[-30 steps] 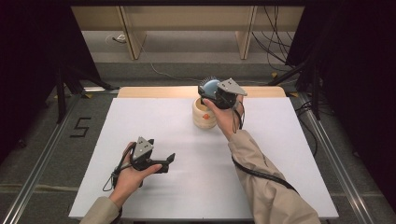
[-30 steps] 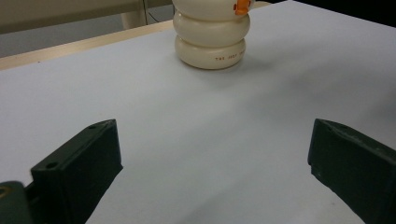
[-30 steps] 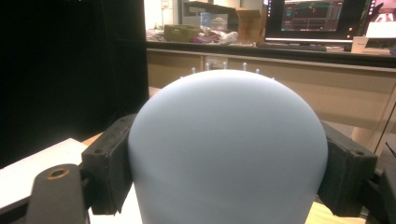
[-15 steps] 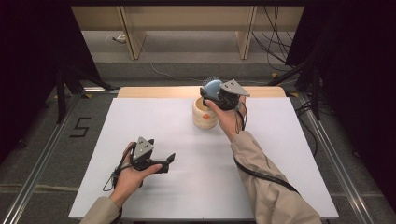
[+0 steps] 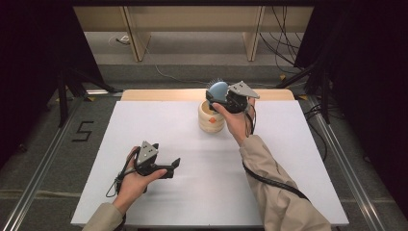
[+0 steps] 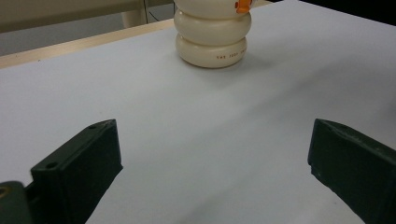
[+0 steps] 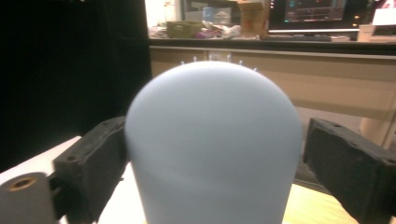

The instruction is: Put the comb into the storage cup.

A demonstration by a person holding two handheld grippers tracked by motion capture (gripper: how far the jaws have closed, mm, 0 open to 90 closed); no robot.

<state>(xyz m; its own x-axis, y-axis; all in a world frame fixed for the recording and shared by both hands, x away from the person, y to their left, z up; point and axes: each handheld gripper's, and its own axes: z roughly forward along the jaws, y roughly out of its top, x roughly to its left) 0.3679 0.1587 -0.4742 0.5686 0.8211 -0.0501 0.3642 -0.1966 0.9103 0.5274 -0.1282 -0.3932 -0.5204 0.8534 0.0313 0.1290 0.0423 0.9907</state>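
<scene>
A blue round-backed brush point(image 5: 219, 88) with pale bristles stands upright over the mouth of a cream ringed holder point(image 5: 210, 119) at the table's far middle. My right gripper point(image 5: 214, 97) reaches around the brush from the right. Its jaws have just been opening, and in the right gripper view the brush point(image 7: 212, 140) sits between the pads with a thin gap on the right side. My left gripper point(image 5: 172, 167) rests open near the front left, pointing at the holder point(image 6: 212, 35), nothing between its jaws point(image 6: 215, 163).
The white table top point(image 5: 288, 159) has a wooden strip point(image 5: 159, 95) along its far edge. Beyond it are a wooden frame's legs and cables on the floor. Dark curtains flank both sides.
</scene>
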